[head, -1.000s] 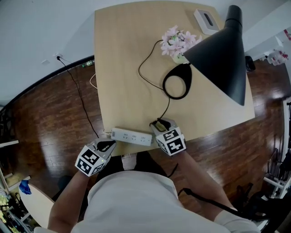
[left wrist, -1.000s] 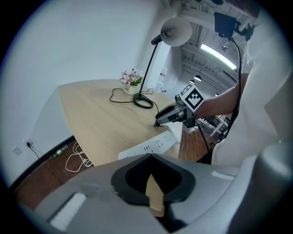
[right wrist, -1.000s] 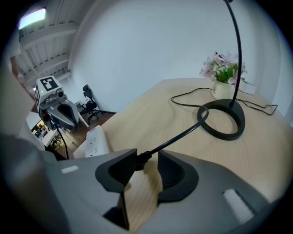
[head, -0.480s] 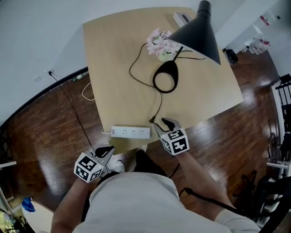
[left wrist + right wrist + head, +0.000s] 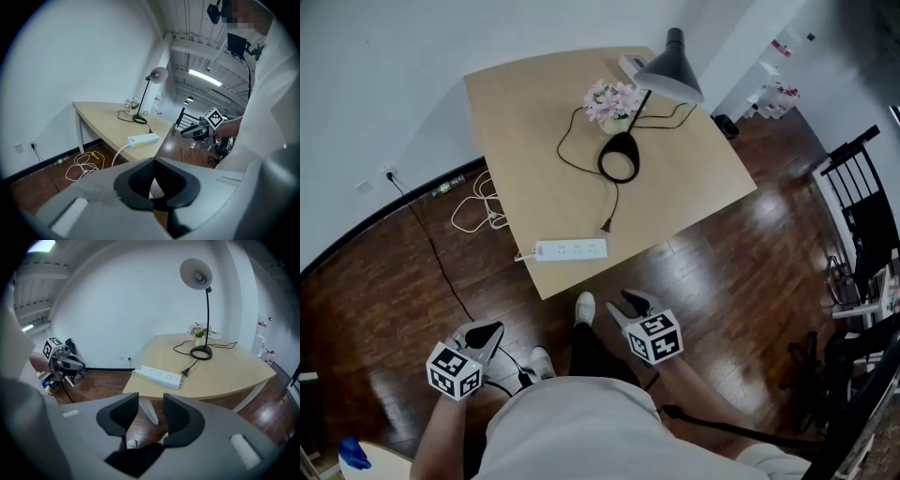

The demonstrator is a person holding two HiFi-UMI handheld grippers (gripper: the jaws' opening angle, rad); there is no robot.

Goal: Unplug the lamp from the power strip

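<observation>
left hand-held gripper [image 5: 490, 328] clenched, right hand-held gripper [image 5: 632, 299] released — lamp plug [image 5: 606, 225] beside power strip [image 5: 570, 249], prongs indistinct

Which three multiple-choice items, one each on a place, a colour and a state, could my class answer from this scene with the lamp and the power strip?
1. Where does the power strip lie?
A. On the floor
B. Near the front edge of the table
C. Beside the flowers

2. What colour is the lamp?
A. White
B. Red
C. Black

3. How is the lamp's plug?
A. Lying loose on the table, out of the strip
B. Seated in a socket of the strip
C. Held in a gripper

Answers:
1 B: the strip lies along the table edge nearest the person.
2 C: shade, stem and base all look dark.
3 A: the plug rests on the wood beside the strip, in no socket.
</observation>
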